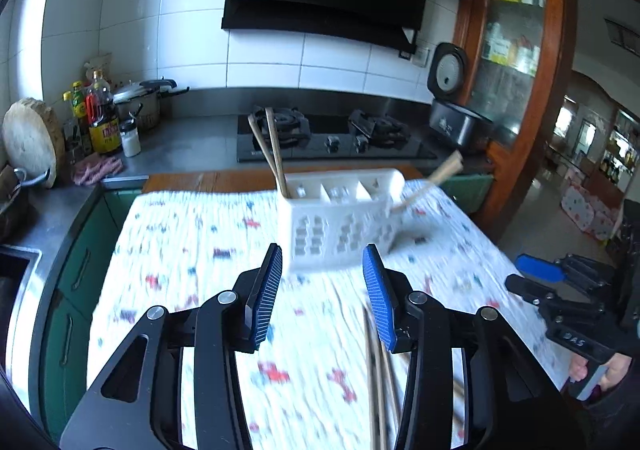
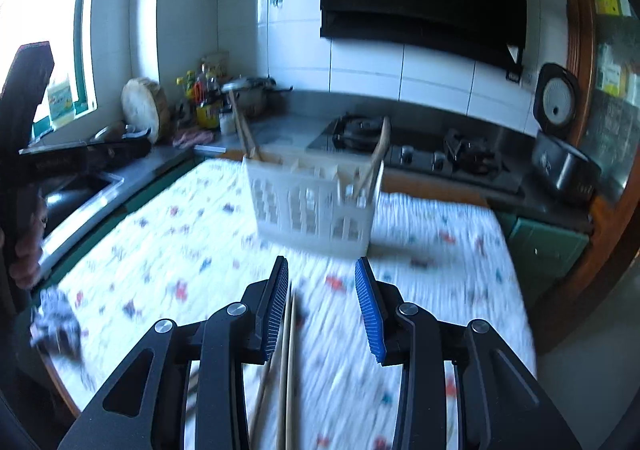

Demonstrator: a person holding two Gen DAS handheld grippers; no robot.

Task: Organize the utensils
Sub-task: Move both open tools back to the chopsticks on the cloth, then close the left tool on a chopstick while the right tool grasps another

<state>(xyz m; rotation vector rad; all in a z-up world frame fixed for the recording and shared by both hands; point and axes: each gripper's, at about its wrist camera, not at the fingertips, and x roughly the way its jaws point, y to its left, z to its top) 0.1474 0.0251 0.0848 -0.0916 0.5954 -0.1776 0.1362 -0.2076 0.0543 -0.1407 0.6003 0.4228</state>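
Both handheld tools are showing the same build: the left gripper [image 1: 322,294] and the right gripper [image 2: 322,304] are each wearing matte black linkage arms with teardrop cut-outs, round silver pivot screws [image 1: 156,312] at the joints, and flat fingers faced with ribbed bright blue pads [image 2: 370,312]. Seen from the left wrist camera, the right tool's black side is carrying small pale handwritten lettering [image 1: 574,342], blurred beyond reading, beside a blue pad on its finger. The person's hand [image 1: 600,376] at its grip is emerging from a dark sleeve [image 1: 618,406].
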